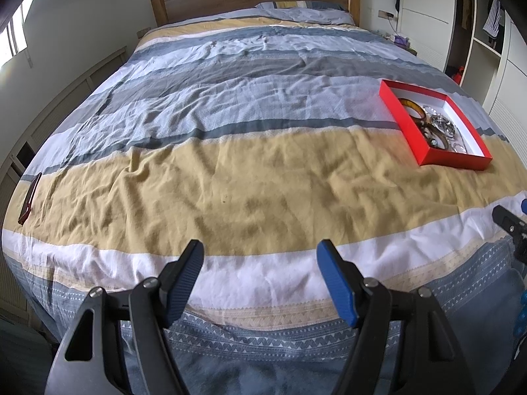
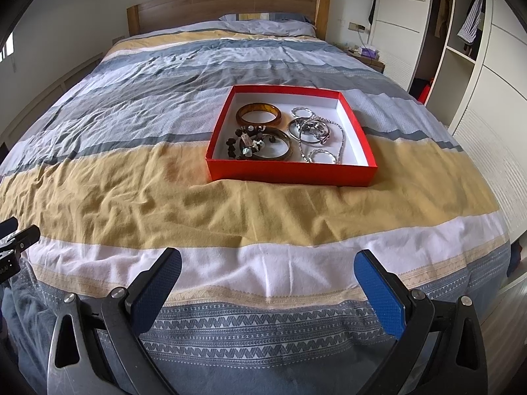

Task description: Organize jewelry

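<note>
A red box [image 2: 290, 173] with a white inside lies on the yellow band of the bedspread; it also shows at the right in the left wrist view [image 1: 405, 121]. In it lie an amber bangle [image 2: 259, 114], a dark bangle [image 2: 276, 147], a dark bead bracelet [image 2: 242, 141], silver rings and bracelets [image 2: 309, 130] and a silver chain [image 2: 341, 138]. My right gripper [image 2: 267, 268] is open and empty, over the foot of the bed, well short of the box. My left gripper [image 1: 260, 256] is open and empty, left of the box.
The bed [image 1: 230, 181] has a striped cover, a pillow [image 2: 266, 23] and a wooden headboard [image 2: 227, 3]. A dark red flat case [image 1: 29, 199] lies at the bed's left edge. White wardrobes [image 2: 487, 75] stand at the right, a nightstand [image 2: 369, 54] beside the headboard.
</note>
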### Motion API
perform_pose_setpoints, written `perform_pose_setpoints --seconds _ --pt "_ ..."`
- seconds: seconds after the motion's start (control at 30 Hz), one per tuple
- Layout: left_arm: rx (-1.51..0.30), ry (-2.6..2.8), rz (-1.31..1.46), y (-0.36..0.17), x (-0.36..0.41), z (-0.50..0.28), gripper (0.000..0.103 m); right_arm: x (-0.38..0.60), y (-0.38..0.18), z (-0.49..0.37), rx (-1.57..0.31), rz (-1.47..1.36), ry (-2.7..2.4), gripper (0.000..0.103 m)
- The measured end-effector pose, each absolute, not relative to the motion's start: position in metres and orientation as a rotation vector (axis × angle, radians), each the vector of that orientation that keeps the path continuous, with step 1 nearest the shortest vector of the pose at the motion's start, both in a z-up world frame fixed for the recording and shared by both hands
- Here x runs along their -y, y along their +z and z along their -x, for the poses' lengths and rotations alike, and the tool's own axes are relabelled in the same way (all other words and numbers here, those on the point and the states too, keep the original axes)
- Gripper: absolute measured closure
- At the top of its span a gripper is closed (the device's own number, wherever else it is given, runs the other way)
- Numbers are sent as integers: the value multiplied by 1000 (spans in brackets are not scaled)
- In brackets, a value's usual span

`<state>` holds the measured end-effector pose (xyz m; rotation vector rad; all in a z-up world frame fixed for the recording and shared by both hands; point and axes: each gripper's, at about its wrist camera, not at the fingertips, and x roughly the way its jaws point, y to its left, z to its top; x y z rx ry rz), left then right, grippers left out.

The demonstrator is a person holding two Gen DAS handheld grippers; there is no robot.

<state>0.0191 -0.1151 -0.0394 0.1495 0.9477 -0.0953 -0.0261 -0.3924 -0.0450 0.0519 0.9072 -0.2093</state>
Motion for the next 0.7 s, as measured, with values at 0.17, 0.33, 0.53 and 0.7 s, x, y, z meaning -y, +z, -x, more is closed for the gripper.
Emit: perform_pose_setpoints --seconds 0.17,0.33,0.53,0.7 --pt "-950 -89 -144 -39 112 -19 33 391 -37 25 -894 -50 -221 1" --pt "-939 -86 -144 -36 112 -17 33 393 -31 25 -878 -44 -222 1" --pt "-934 -54 -179 -31 118 -16 33 397 -31 26 -869 -58 -216 1" --pt "-938 -44 -204 -30 124 -14 33 400 -33 27 -864 -72 -210 1"
